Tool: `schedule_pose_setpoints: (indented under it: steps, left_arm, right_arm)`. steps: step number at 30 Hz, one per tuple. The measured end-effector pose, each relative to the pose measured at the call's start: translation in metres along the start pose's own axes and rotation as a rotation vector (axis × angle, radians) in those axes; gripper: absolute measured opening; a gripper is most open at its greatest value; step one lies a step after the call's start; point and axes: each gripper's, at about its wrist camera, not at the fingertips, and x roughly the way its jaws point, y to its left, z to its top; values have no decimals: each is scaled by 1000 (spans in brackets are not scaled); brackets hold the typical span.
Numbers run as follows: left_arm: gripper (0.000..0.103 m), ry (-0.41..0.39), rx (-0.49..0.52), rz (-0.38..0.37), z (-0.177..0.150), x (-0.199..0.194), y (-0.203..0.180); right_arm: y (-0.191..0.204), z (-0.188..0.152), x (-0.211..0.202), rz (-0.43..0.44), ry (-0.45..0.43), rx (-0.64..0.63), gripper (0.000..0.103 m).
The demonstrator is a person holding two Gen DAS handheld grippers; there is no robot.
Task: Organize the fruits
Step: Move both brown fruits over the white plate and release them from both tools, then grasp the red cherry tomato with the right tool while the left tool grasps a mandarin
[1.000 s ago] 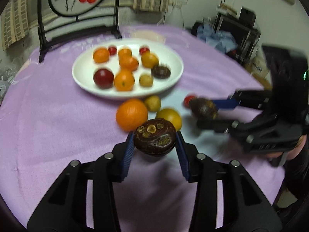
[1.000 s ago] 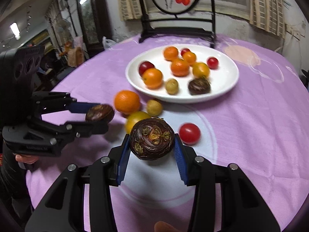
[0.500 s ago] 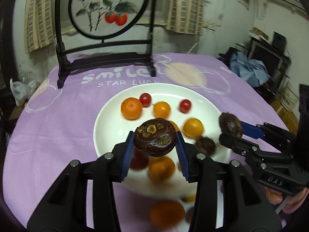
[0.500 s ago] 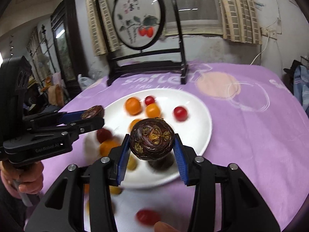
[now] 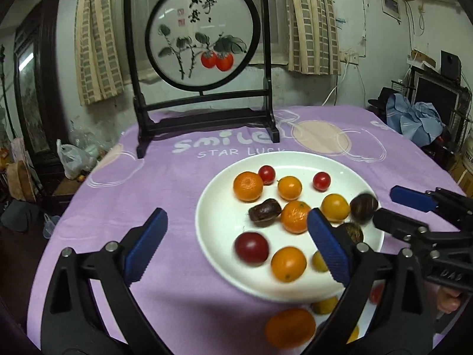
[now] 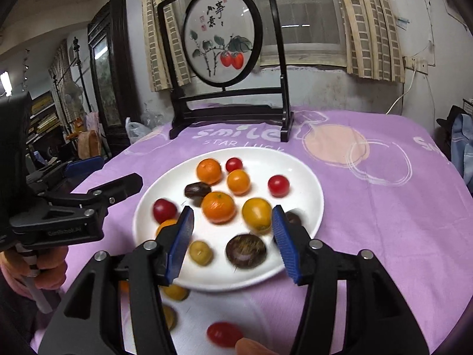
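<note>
Both tools gape over the plate (image 5: 218,266), jaws opening: left tool (image 5: 236,245) and right tool (image 6: 232,242) empty (bare purple desk (image 5: 133,207) lies leftward).

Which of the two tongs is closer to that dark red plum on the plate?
Left. The left tongs open right around the plum; the right tongs sit further toward the plate's other side.
</note>
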Motion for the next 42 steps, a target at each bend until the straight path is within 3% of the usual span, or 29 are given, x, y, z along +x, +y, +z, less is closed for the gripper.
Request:
schedule_pose_setpoints:
  steps: [8,12,26,35,39,41,42]
  left_arm:
    - [97,26,37,33,-19,-8,2]
    - [97,34,49,32,-26,-12,5]
    - [97,68,41,6,-38,-16,14]
    - [97,101,-15,-9,-40,-13,24]
    - [97,121,-39,-12,-41,-9,28]
    - [97,146,-54,-59,-41,-7,30]
    - [97,174,-60,-125,-42,-6,29]
  right_arm:
    - [14,-24,-10,13,59,-56,55]
    - [21,-36,-10,-59,80,-122,55]
    - [10,-58,8,-30,301,-61,53]
    - [14,-67,13,-43,353,-92,29]
    - [1,-59,2,-43,291,-17,28]
    - [-8,-54,-4,-61,260,24,28]
    - [-12,-53,-6,-74,252,38,28]
